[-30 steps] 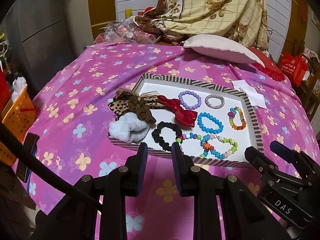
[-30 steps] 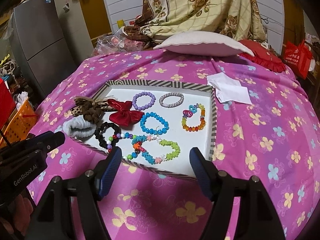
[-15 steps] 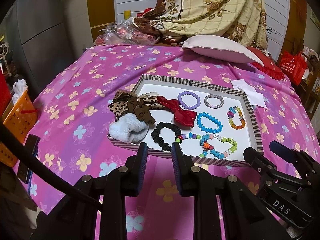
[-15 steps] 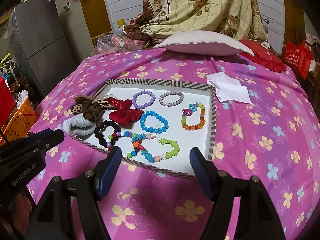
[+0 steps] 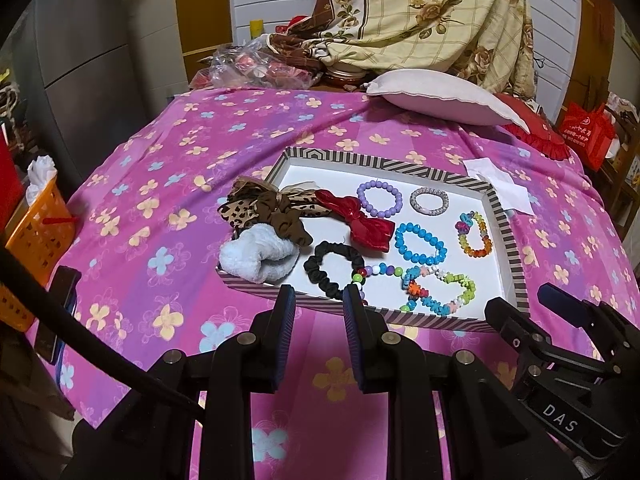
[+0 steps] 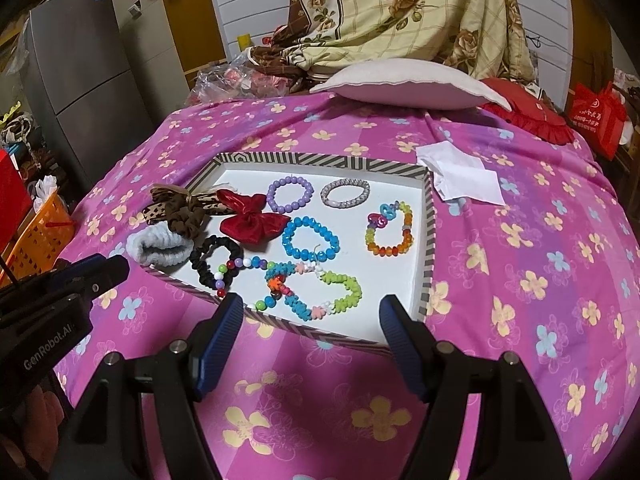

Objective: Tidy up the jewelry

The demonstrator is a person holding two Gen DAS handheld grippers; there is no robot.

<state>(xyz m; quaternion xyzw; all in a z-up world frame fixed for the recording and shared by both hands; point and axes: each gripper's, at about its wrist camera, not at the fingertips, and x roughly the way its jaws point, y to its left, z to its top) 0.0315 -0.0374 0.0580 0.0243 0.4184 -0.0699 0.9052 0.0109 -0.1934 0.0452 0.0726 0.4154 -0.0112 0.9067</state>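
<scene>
Hovering side by side over the near edge of a flowered pink bedspread (image 6: 520, 240), both hand-held grippers pointed down toward a shallow striped tray (image 6: 429, 240). The left gripper (image 5: 319, 304) had its jaws partly apart with nothing between the pads; the right gripper (image 6: 312, 316) stood wider open, likewise holding nothing.

The tray lay in the middle of the bedspread, just beyond the fingertips. On its white floor lay a purple bead bracelet (image 6: 290, 194), a silvery bracelet (image 6: 345, 193), a blue bead bracelet (image 6: 311, 239) and a rainbow bracelet (image 6: 390, 229), all apart from each other. Nearer the grippers, a black scrunchie (image 6: 211, 258) overlapped a string of mixed beads (image 6: 240, 270), which touched a tangle of flower-shaped bead bracelets (image 6: 316, 290). A red bow (image 6: 252, 220) sat beside the purple bracelet. A leopard-print bow (image 5: 260, 208) and a pale fluffy scrunchie (image 5: 256, 254) draped over the tray's left rim.

A white paper (image 6: 460, 176) lay just beside the tray's far right corner, and a pillow (image 6: 404, 86) rested further back.
</scene>
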